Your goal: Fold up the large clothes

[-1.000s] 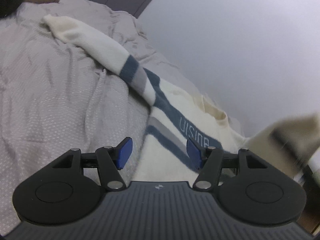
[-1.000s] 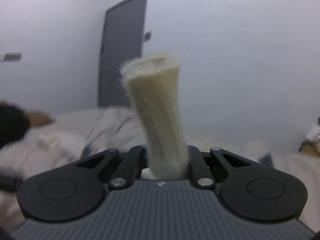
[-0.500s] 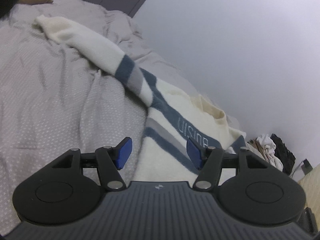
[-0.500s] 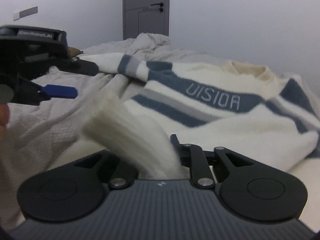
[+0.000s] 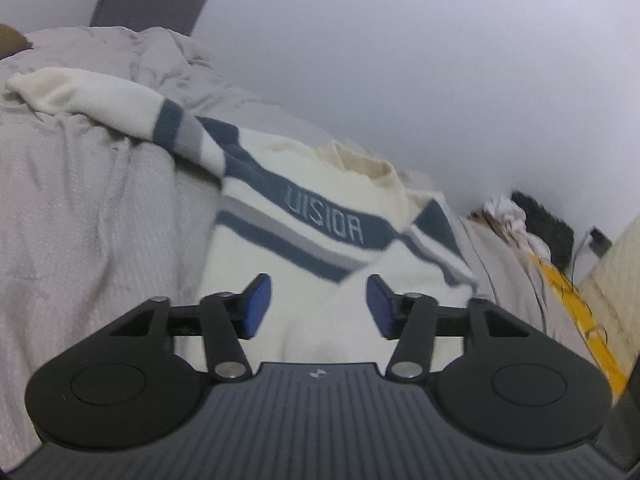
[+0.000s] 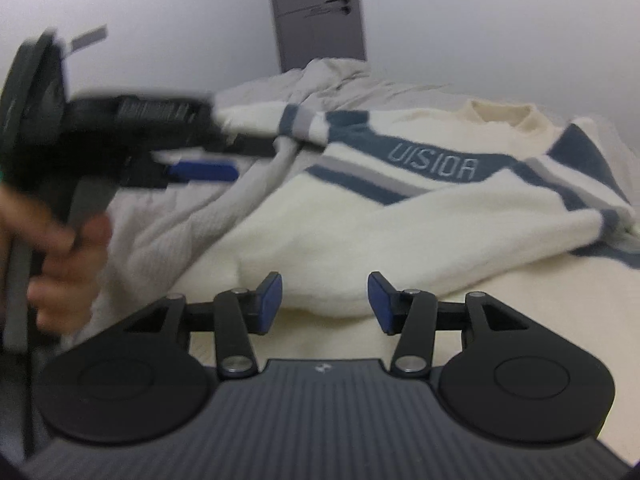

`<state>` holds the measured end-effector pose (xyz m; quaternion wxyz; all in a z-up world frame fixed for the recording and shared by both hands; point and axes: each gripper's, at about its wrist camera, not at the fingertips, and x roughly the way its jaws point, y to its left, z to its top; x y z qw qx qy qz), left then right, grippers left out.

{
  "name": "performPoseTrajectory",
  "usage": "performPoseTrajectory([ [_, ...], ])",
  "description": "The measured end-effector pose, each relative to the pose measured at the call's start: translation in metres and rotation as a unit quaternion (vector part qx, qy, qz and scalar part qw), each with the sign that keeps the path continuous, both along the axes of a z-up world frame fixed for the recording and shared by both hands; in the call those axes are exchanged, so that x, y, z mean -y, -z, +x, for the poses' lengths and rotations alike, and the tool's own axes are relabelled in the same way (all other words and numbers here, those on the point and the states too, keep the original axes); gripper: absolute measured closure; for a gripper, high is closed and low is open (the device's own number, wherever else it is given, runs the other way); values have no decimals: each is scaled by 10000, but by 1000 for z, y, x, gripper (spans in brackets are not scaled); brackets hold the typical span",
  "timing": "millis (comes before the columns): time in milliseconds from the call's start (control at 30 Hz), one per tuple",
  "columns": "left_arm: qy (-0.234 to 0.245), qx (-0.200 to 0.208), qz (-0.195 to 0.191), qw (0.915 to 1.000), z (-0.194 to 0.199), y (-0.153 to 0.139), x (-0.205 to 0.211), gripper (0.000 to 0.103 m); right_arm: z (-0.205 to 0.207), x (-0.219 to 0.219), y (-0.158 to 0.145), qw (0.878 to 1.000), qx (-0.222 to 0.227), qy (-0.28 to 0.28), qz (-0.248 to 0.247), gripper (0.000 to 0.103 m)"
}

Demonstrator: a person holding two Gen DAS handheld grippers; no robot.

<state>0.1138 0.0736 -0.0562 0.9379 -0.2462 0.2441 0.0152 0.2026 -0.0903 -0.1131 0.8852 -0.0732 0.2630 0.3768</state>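
We are noting a cream sweater (image 6: pixel 360 232) carrying blue and grey stripes, with pale lettering on the upper blue band. We are seeing a grey bedspread (image 5: pixel 80 208) with fine white dots. Both grippers (image 5: pixel 316 304) (image 6: pixel 325 300) are showing black bodies and blue pads. A grey door (image 6: pixel 320 12) is standing against a white wall (image 5: pixel 440 60).

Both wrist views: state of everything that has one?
Sweater: flat on the bed, front up, one sleeve folded across the chest, other sleeve stretched out.
Left tool: closing, pads clear of the fabric.
Right tool: opening, nothing gripped.
Bedcover: rumpled.
Door: shut.
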Motion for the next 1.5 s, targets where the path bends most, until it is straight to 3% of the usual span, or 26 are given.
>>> performPoseTrajectory([
  [133,168,-154,-7,9997,-2,5,14,60,15,7,3,9989,-74,408,229,53],
  [300,270,-512,260,9980,5,20,28,64,36,6,12,9969,7,734,283,53],
  [433,224,-1257,745,9890,22,44,37,65,57,3,26,9936,-89,1063,364,55],
  [533,231,-1550,750,9848,30,58,36,65,68,2,41,9924,-269,1159,317,55],
  [733,12,-1375,273,9901,24,56,21,64,73,4,52,9917,-468,1159,292,55],
  [867,-455,-1118,-468,9916,17,45,-11,62,70,10,45,9885,-653,1298,429,55],
  [933,-924,-1075,-583,9882,22,38,-33,54,69,12,42,9858,-781,1434,380,55],
  [1000,-1415,-1023,-926,9803,31,35,-64,48,67,15,40,9832,-935,1534,336,55],
  [1067,-1743,-912,-1495,9690,40,37,-97,48,66,17,40,9823,-1002,1541,372,55],
  [1200,-2226,-490,-2110,9506,57,42,-159,48,69,20,35,9789,-1090,1704,278,55],
  [1333,-2717,-49,-2472,9301,69,52,-209,48,76,27,38,9726,-1401,1762,576,55],
  [1400,-2922,136,-2700,9174,75,61,-234,48,78,25,37,9735,-1352,1749,585,54],
  [1500,-3273,431,-2740,9033,87,72,-268,48,79,20,29,9759,-1127,1777,585,54],
])
